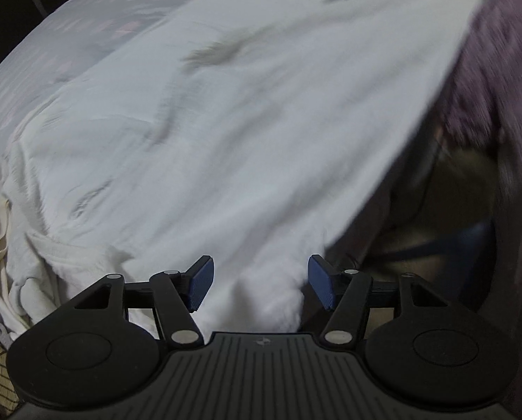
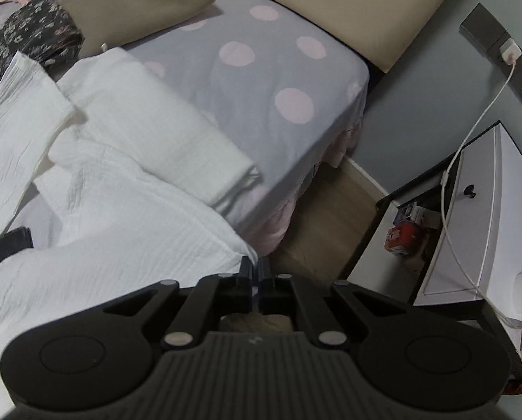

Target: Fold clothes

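Nearest the left wrist camera we see the left hand-held gripper (image 1: 261, 285), its two blue pads (image 1: 200, 285) standing wide apart. A lobe of the white garment (image 1: 247, 133) lies between the pads, but neither pad presses on it. From that lobe the garment spreads away across the bed (image 1: 61, 45). The view is blurred, so we cannot resolve the fabric detail. A purple fuzzy cover (image 1: 499, 56) shows beyond the garment's right edge.

Nearest the right wrist camera we see the right hand-held gripper (image 2: 255, 280), its jaws closed tight. The hem of the white garment (image 2: 121, 245) meets the jaws at their left side. We cannot tell whether cloth is pinched between them.

The garment lies on the bed, whose sheet (image 2: 261, 80) is grey with pink dots. One sleeve (image 2: 163, 133) is folded back beyond the garment body, towards the head of the bed. A tan pillow (image 2: 138, 3) and a dark floral cloth (image 2: 29, 35) lie beyond the sleeve, near the beige headboard (image 2: 366, 3). Off the bed's right edge stand a white cabinet (image 2: 488, 210) and a charger cable (image 2: 471, 140).
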A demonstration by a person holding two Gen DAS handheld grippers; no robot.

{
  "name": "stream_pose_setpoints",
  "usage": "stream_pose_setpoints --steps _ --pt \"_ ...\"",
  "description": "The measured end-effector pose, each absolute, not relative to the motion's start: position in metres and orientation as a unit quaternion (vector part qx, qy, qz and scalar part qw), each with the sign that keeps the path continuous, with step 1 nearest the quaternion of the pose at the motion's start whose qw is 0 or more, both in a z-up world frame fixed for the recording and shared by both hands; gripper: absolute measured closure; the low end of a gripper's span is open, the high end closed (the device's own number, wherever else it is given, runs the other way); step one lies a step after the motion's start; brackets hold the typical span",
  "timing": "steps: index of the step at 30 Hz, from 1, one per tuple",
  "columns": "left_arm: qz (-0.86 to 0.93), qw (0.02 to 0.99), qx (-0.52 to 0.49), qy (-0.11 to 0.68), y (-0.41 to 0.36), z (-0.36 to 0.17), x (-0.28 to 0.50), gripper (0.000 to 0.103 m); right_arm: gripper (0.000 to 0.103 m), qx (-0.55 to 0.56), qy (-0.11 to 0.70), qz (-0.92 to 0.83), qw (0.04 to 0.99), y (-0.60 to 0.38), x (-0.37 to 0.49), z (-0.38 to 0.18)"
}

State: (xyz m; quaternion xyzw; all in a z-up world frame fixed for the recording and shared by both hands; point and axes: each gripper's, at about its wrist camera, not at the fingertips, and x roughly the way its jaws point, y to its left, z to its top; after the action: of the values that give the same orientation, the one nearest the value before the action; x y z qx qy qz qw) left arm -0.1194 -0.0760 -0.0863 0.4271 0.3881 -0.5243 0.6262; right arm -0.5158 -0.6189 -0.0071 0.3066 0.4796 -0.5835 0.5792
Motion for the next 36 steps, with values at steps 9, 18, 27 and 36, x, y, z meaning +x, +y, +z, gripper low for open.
stream_pose_setpoints --steps 9,18,27,36 --pt "-0.486 0.588 0.575 0.297 -0.067 -0.136 -0.16 0.042 0.1 0.3 0.459 -0.577 0.605 -0.62 -0.504 0.013" --pt "-0.444 0.663 0.511 0.319 -0.059 -0.101 -0.123 0.092 0.1 0.298 0.445 -0.572 0.622 -0.617 -0.501 0.025" --pt "-0.421 0.763 0.394 0.291 -0.045 0.014 -0.072 0.093 0.1 0.296 0.406 -0.566 0.654 -0.619 -0.488 0.048" --pt "-0.394 0.786 0.369 0.303 -0.117 0.035 0.015 0.093 0.1 0.26 0.377 -0.556 0.694 -0.666 -0.404 0.063"
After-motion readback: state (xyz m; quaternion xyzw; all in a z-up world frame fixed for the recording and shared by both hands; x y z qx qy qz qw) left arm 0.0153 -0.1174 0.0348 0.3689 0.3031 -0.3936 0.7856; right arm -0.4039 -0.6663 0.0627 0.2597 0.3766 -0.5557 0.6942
